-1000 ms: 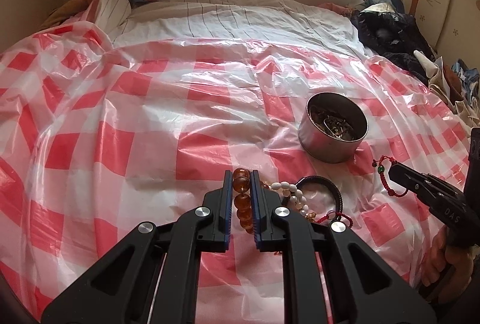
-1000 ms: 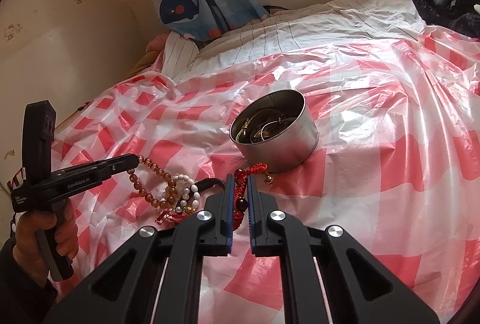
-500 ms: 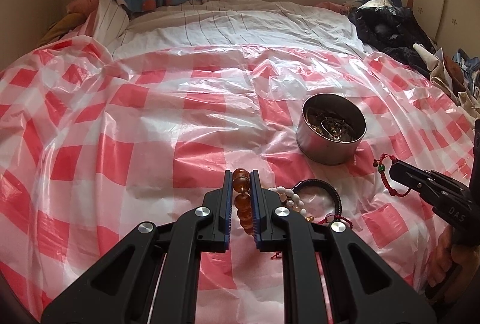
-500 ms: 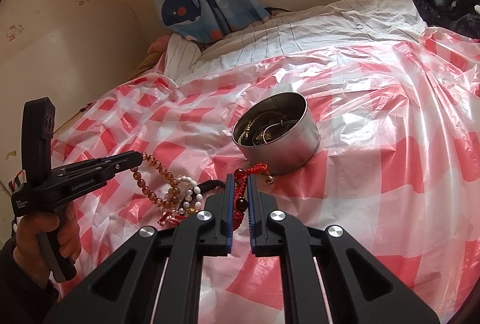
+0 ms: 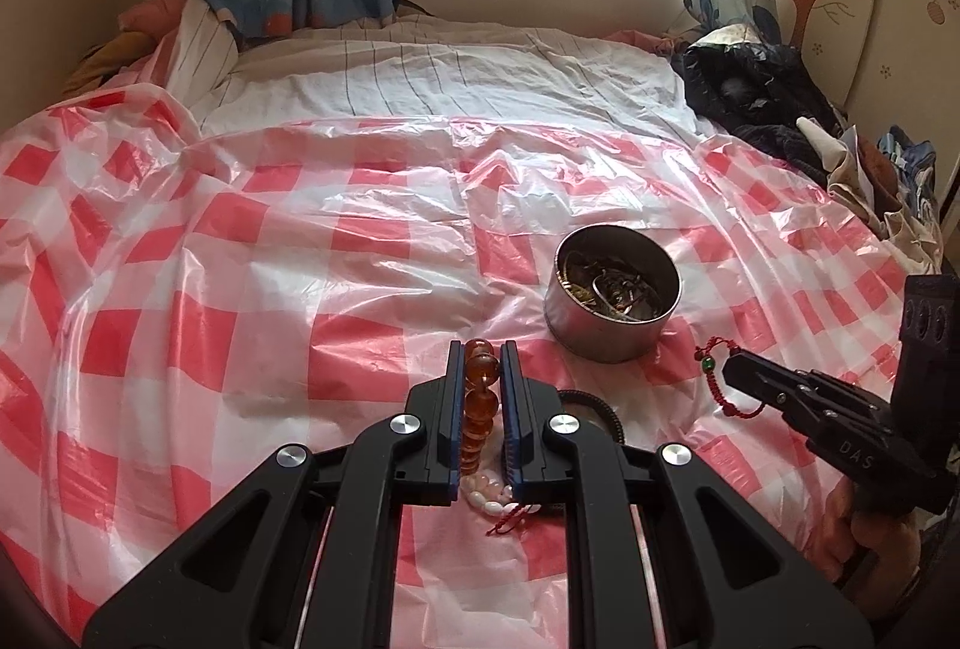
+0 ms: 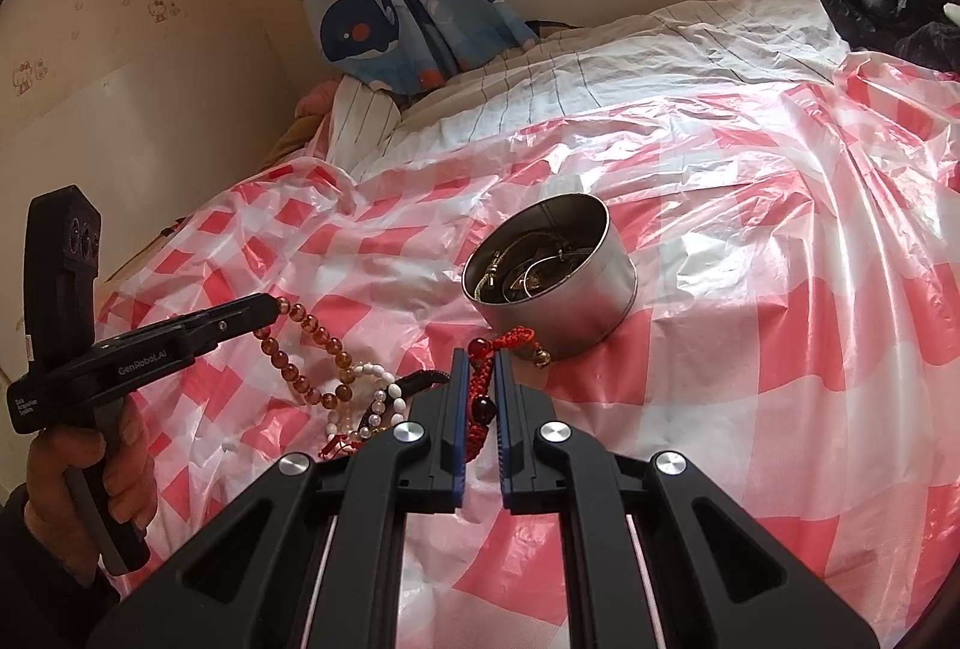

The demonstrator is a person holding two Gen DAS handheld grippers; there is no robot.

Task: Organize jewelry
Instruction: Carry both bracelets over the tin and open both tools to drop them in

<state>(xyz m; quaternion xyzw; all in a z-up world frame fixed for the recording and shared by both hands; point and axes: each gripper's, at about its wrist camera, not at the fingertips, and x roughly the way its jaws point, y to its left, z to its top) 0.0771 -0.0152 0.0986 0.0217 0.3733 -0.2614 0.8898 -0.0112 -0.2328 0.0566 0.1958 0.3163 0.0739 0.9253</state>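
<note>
Amber beads [image 5: 480,397] pinched in left fingers [image 5: 483,349], red cord bracelet [image 6: 480,385] in right; only right view shows white beads' [image 6: 384,379] loop

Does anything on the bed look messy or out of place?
Yes. Beside the metal tin, a white bead bracelet, black cord and red string lie tangled in a heap instead of inside it. Nothing looks spilled or broken.

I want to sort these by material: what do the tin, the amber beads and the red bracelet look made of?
Tin: bare metal, likely steel; dull silvery sheen and soft reflections.
Amber beads: translucent orange-brown, glossy; glass, resin or amber, cannot tell which.
Red bracelet: knotted cord, matte woven texture, with one green bead.
</note>
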